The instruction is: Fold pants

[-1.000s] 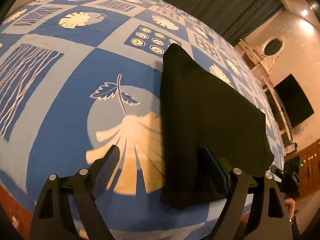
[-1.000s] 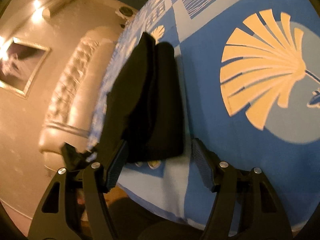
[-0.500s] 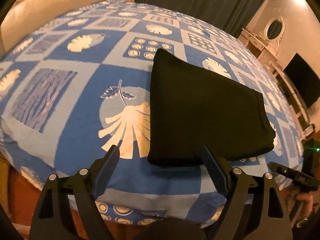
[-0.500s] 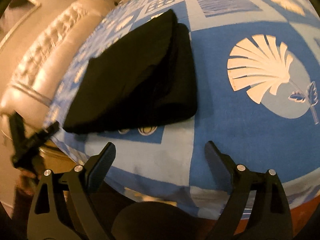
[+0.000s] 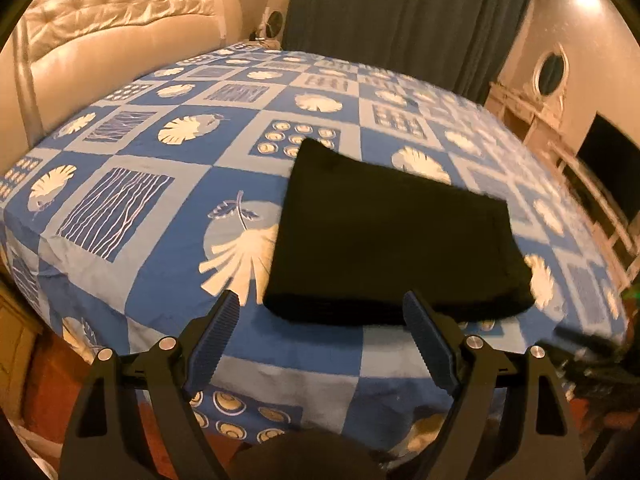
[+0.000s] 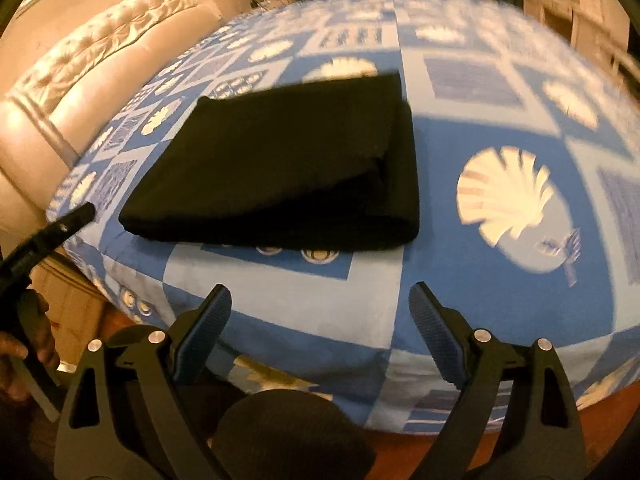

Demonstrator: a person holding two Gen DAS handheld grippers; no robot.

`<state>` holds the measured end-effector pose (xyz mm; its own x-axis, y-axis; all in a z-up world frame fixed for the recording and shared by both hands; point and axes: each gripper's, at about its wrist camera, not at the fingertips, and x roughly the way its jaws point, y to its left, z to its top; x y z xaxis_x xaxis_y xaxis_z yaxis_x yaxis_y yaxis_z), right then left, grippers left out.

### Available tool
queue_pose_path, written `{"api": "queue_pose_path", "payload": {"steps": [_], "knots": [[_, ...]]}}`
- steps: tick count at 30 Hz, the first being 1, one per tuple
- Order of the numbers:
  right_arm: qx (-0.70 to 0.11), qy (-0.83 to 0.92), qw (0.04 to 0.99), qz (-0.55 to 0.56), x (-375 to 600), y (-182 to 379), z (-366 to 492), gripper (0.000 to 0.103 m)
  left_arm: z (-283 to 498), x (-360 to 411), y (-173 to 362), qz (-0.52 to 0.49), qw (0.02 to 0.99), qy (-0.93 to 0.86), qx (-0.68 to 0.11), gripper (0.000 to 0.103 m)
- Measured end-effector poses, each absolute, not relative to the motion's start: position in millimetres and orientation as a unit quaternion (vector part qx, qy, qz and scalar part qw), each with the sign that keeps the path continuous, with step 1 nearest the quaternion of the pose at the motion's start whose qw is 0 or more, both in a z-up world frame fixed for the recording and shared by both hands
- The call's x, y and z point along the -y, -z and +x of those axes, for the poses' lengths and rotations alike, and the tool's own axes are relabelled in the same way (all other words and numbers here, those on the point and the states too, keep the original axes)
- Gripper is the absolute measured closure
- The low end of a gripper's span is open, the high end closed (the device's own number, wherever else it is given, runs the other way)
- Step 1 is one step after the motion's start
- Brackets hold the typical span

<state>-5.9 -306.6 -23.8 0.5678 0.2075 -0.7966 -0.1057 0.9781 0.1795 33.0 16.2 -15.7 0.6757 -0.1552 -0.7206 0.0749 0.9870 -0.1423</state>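
The black pants [image 5: 392,240] lie folded into a flat rectangle near the front edge of the bed; in the right wrist view the same pants [image 6: 280,168] show their stacked layers on the right side. My left gripper [image 5: 322,308] hangs open just short of the bundle's near edge, nothing between its fingers. My right gripper [image 6: 320,300] is open too, held above the bed's front edge and clear of the cloth. The left gripper [image 6: 76,216] pokes into the right wrist view at the left, with a hand [image 6: 28,344] below it.
The bed carries a blue patchwork sheet [image 5: 168,240] with shell and leaf prints. A cream tufted headboard [image 5: 100,28] stands at the left, dark curtains [image 5: 400,16] behind, a dresser with an oval mirror [image 5: 552,68] and a dark screen [image 5: 612,160] at the right.
Both grippers pulled back and rose away from the folded pants, which stay on the bed. The right gripper's jaws widened and the views levelled out as the wrists rolled.
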Motion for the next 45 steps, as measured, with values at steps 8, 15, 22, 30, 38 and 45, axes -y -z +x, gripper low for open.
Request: {"api": "queue_pose_path", "payload": {"steps": [8, 15, 22, 30, 38, 45], "knots": [[-0.415, -0.067, 0.907, 0.013, 293, 6, -14, 0.008, 33, 6, 26, -0.003, 0.907, 0.065, -0.417, 0.020], [-0.423, -0.067, 0.904, 0.012, 290, 17, -14, 0.008, 33, 10, 27, -0.004, 0.907, 0.063, -0.416, 0.020], [-0.425, -0.070, 0.902, 0.018, 293, 21, -12, 0.008, 33, 14, 26, 0.008, 0.910, 0.052, -0.411, 0.020], [-0.434, -0.074, 0.898, 0.017, 291, 26, -13, 0.008, 33, 19, 25, 0.013, 0.912, 0.049, -0.408, 0.020], [-0.433, -0.076, 0.898, 0.017, 290, 25, -13, 0.008, 31, 20, 21, 0.016, 0.917, 0.038, -0.397, 0.020], [-0.434, -0.075, 0.898, 0.017, 291, 26, -13, 0.008, 26, 26, 15, 0.033, 0.923, 0.051, -0.380, 0.020]]}}
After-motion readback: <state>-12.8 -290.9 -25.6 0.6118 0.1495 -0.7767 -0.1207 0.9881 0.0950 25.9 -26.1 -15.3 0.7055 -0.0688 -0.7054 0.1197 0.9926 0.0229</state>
